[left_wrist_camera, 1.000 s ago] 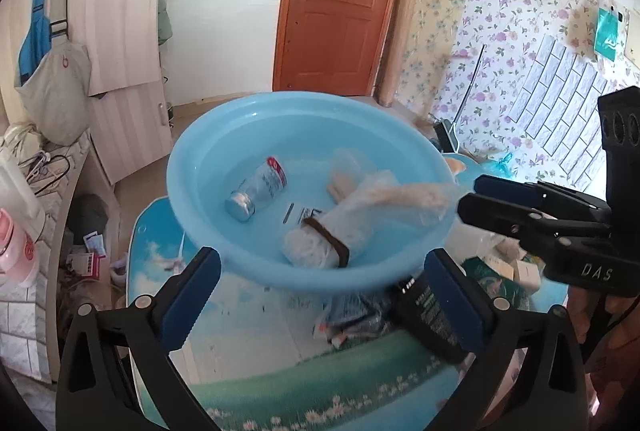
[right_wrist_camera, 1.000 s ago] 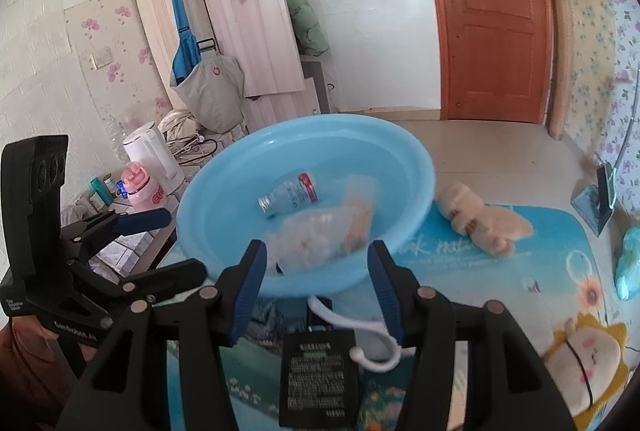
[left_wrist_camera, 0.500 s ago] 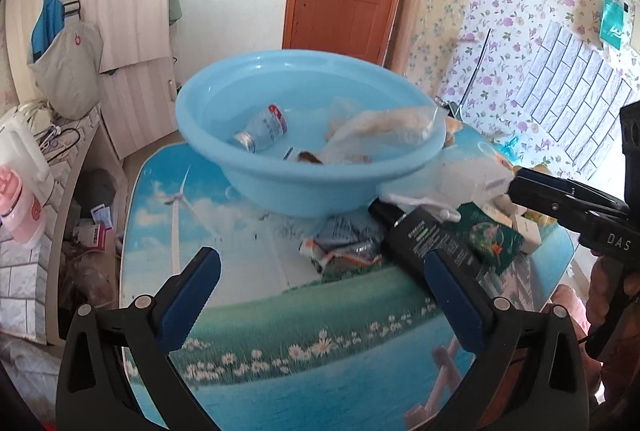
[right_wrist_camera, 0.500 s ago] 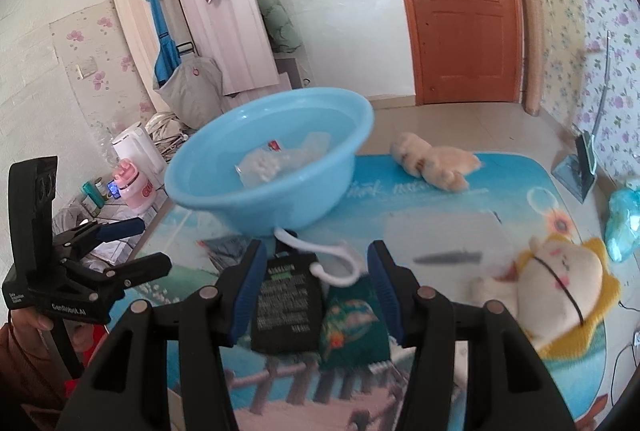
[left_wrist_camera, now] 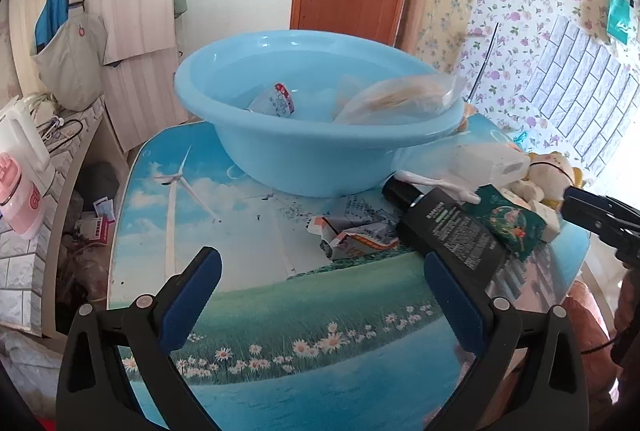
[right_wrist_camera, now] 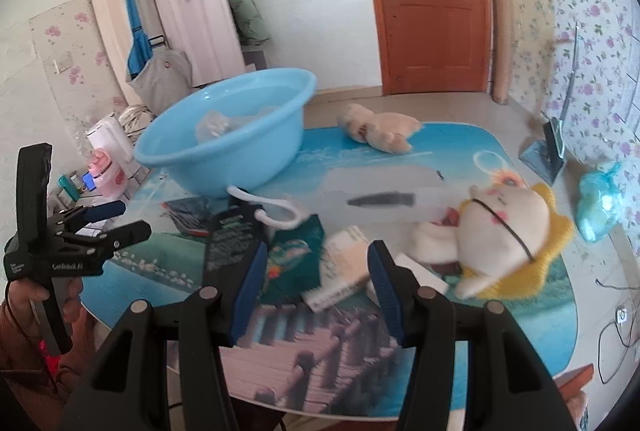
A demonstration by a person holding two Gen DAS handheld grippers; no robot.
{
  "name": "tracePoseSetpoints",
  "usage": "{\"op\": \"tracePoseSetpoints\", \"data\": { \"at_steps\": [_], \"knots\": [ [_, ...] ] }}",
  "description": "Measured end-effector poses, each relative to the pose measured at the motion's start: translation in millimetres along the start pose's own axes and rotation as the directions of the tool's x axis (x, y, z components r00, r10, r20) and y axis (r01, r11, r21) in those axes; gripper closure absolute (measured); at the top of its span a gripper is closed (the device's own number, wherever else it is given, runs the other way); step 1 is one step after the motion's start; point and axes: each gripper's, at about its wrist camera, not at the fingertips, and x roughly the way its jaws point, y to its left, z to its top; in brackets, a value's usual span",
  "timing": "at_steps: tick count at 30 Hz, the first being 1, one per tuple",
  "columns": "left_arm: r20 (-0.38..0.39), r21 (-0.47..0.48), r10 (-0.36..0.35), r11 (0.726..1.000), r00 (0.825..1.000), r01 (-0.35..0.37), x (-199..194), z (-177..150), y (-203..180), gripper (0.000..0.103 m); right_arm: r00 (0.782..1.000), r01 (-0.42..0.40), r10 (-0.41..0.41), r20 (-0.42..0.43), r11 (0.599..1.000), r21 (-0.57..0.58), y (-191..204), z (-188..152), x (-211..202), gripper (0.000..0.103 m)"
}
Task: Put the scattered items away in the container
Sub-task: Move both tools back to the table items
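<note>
The right gripper hangs above the near edge of the table, its blue-padded fingers spread apart with nothing between them. Framed in the gap are a green packet and a pale booklet, both flat on the table. Just left of the packet lies a black bottle, and a white loop curls beyond it. To the right a yellow-hooded doll lies on its side, touching a clear sleeve with a dark strip inside. A beige plush rests farther back, near the table's far edge.

The left gripper is held over the table's left side, its fingers also wide apart and empty. Ahead of it a crumpled wrapper sits between the gripper and the basin, beside the black bottle and green packet.

The basin, pale blue, stands at the back left of the table. Inside it are a small bottle with a red-and-white label and a clear bag that leans on the rim. In the right wrist view the left gripper shows at the side, gripped by a hand in a reddish sleeve.
</note>
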Motion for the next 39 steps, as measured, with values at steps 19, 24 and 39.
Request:
{"op": "tracePoseSetpoints", "data": {
  "at_steps": [19,24,39],
  "knots": [
    [-0.025,0.052,-0.003,0.999,1.0,0.005,39,10,-4,0.024,0.997,-0.002,-0.001,-0.081,0.999,-0.039,20,-3,35,0.05],
    [-0.032,0.069,-0.059,0.996,0.998,0.061,39,10,-13,0.052,0.995,0.007,-0.011,-0.099,0.999,-0.035,21,-3,43,0.05],
    [-0.036,0.098,-0.071,0.992,0.997,0.074,23,-3,-20,0.07,0.996,0.007,-0.011,-0.089,0.999,-0.047,23,-5,41,0.082]
  ]
}}
